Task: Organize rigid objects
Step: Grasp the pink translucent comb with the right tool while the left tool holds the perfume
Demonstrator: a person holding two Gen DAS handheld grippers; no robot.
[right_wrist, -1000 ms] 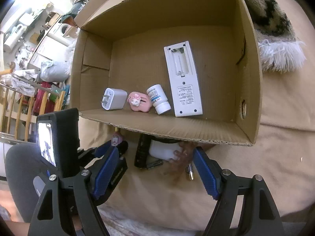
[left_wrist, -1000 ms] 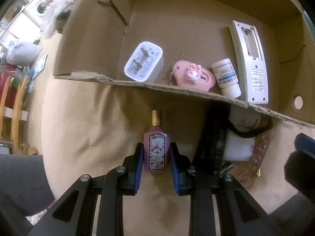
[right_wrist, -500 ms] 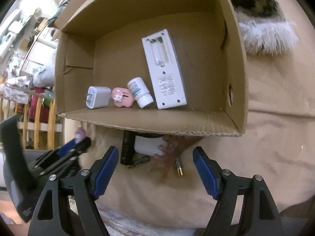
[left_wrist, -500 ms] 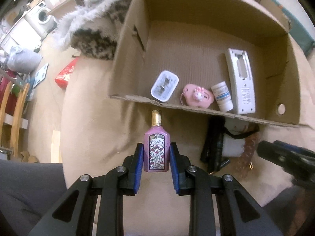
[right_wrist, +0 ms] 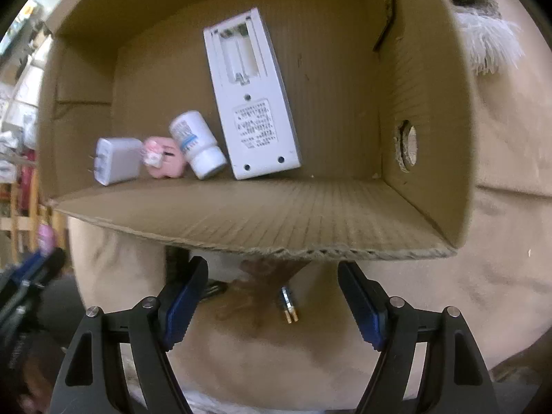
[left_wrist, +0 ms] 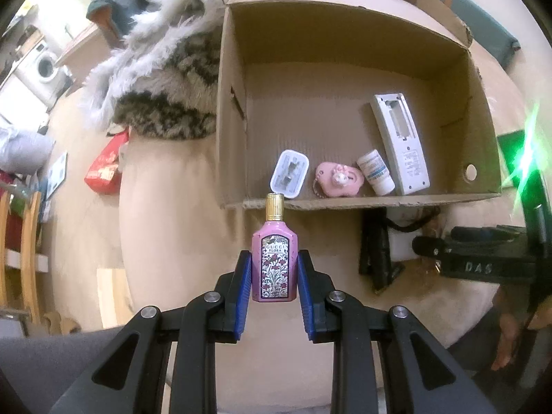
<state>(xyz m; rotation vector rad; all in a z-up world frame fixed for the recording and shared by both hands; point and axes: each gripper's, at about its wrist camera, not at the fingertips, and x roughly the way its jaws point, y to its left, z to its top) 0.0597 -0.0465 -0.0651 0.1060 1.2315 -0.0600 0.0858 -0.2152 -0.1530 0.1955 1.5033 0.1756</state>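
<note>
My left gripper (left_wrist: 274,269) is shut on a pink floral perfume bottle (left_wrist: 274,265) with a gold cap, held above the beige cushion just before the near wall of a cardboard box (left_wrist: 362,203). Inside the box lie a white charger plug (left_wrist: 289,176), a pink charm (left_wrist: 338,180), a small white pill bottle (left_wrist: 375,172) and a white remote back (left_wrist: 400,143). My right gripper (right_wrist: 270,296) stands open low over a brown hair claw (right_wrist: 248,302) beside a small blue-and-gold piece (right_wrist: 288,305), just outside the box wall (right_wrist: 241,227).
A black item (left_wrist: 374,252) and a white block (left_wrist: 402,245) lie on the cushion under the box's near wall. A furry grey throw (left_wrist: 162,79) sits left of the box, a red packet (left_wrist: 105,169) below it. A wooden chair (left_wrist: 20,252) stands far left.
My left gripper has risen with the perfume bottle, so the whole box now shows from above. My right gripper has sunk towards the items in front of the box.
</note>
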